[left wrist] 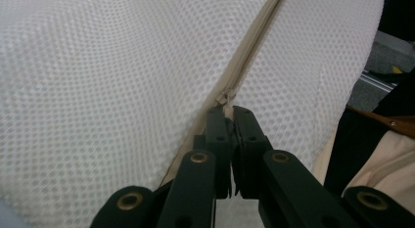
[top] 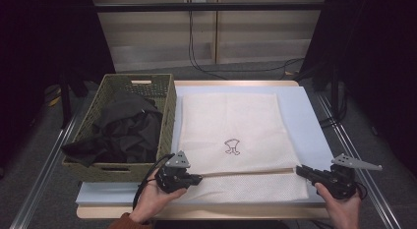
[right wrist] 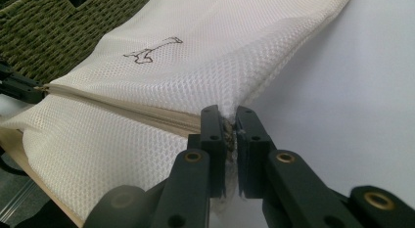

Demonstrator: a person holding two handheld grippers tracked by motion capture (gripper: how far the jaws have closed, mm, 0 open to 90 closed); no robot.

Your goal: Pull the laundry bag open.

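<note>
Nearest, at the front edge of the tabletop point(top: 196, 212): left gripper point(left wrist: 234, 110) pinched fully shut on the small zipper pull point(left wrist: 224, 97) of the mesh laundry bag point(top: 231, 121). At the other end of the same near seam: right gripper point(right wrist: 229, 110) clamped on the bag's corner, with a wad of mesh and seam tape squeezed between nearly closed jaws. Between the 2, the zipper point(top: 246, 171), running level and fairly straight.

Likely trouble from here:
- Losing the pull: tiny tab, held only at the jaw tips, so apt to slip out under a sideways tug.
- Jamming the slider: loose mesh bulging just beside the teeth, ready to be dragged in if the seam goes slack.
- Dragging the whole bag across the light sheet point(top: 307, 121) if the right-hand hold on the corner gives way or follows the pull.
- Tearing mesh at that corner through too hard a counter-pull.

Farther back, flat on the sheet: the rest of the bag, with a small dark stitched figure point(top: 232, 146) near its middle. Touching or just beside its left edge: a green woven basket point(top: 169, 106) heaped with dark clothes point(top: 128, 130), its near corner close to the left gripper and so cramping any swing that way. Nothing in the way along the seam itself. Beyond the tabletop: black cables point(top: 196, 57) hanging down a pale panelled wall.
</note>
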